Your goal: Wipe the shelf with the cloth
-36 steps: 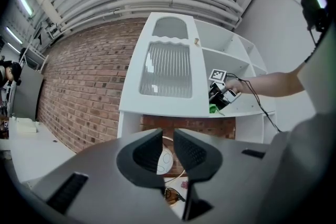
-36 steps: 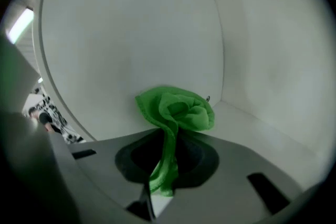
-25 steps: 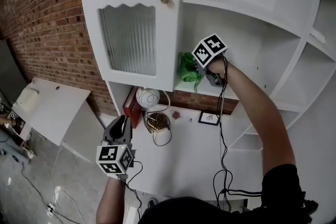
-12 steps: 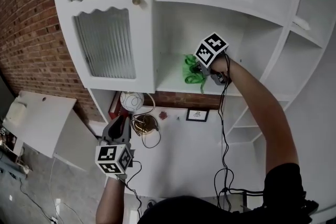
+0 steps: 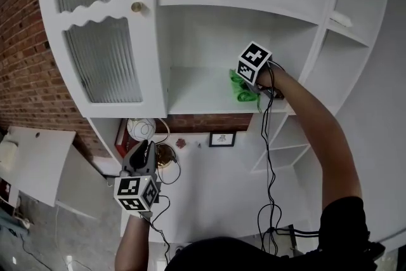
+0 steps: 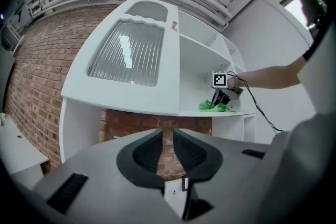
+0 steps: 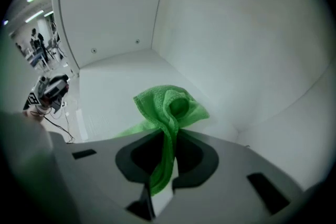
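A green cloth (image 5: pixel 240 88) lies bunched on the white shelf board (image 5: pixel 196 91) of a cabinet, towards the right part of that bay. My right gripper (image 5: pixel 246 89) is shut on the cloth, its marker cube above. In the right gripper view the cloth (image 7: pixel 168 105) sticks out between the jaws of the right gripper (image 7: pixel 167 139) over the shelf (image 7: pixel 115 81), close to the back corner. My left gripper (image 5: pixel 144 149) hangs low in front of the cabinet, jaws together with nothing held. The left gripper view shows the left gripper (image 6: pixel 167 139) pointing at brick, with the cloth (image 6: pixel 212 106) far off.
A ribbed-glass cabinet door (image 5: pixel 101 60) with a brass knob (image 5: pixel 136 7) stands to the left of the bay. Below the shelf is a white desk (image 5: pixel 216 181) with a round lamp (image 5: pixel 141 129), a small picture frame (image 5: pixel 221 139) and cables (image 5: pixel 269 200). Brick wall (image 5: pixel 25 60) on the left.
My right gripper has slid the cloth rightwards along the shelf, away from the door's edge. The left gripper has stayed low and barely moved.
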`<state>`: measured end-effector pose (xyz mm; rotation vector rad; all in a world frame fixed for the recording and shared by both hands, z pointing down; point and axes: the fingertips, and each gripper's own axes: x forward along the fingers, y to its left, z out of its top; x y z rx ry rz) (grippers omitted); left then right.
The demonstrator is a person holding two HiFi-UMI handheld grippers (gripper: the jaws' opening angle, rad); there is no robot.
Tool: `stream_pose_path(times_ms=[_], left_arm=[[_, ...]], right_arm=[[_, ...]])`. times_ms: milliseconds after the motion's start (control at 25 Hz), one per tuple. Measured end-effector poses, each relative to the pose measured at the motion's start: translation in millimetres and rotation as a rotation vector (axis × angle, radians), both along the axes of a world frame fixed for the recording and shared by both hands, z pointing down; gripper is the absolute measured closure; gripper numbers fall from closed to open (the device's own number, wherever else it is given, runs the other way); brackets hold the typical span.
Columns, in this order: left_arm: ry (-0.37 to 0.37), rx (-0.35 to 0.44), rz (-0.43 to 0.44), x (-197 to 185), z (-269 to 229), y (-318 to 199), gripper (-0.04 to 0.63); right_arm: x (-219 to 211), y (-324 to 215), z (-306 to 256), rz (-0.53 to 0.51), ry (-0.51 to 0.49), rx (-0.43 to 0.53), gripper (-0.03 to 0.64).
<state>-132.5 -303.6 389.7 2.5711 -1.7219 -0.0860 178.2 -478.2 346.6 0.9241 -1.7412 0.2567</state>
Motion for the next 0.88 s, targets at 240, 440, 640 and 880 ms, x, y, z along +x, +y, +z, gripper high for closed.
stream_pose_path(times_ms=[240,440,640,880], left_arm=[[0.005,0.005,0.035,10,1,-5,0.532],[0.024,0.002,0.041,7,3,-6,0.532],[0.038,-0.008,0.046,7,7,-6,0.532],[0.048,-0.016,0.059,10,9,-6,0.532]], right_arm=[[36,7,-2,0.049,0.282,0.022,0.574],[74,14,0,0.063,0.654,0.015,0.574],[88,16,3,0.059,0.846,0.002,0.575],[106,23,1,0.067,0.894,-0.011,0.575]])
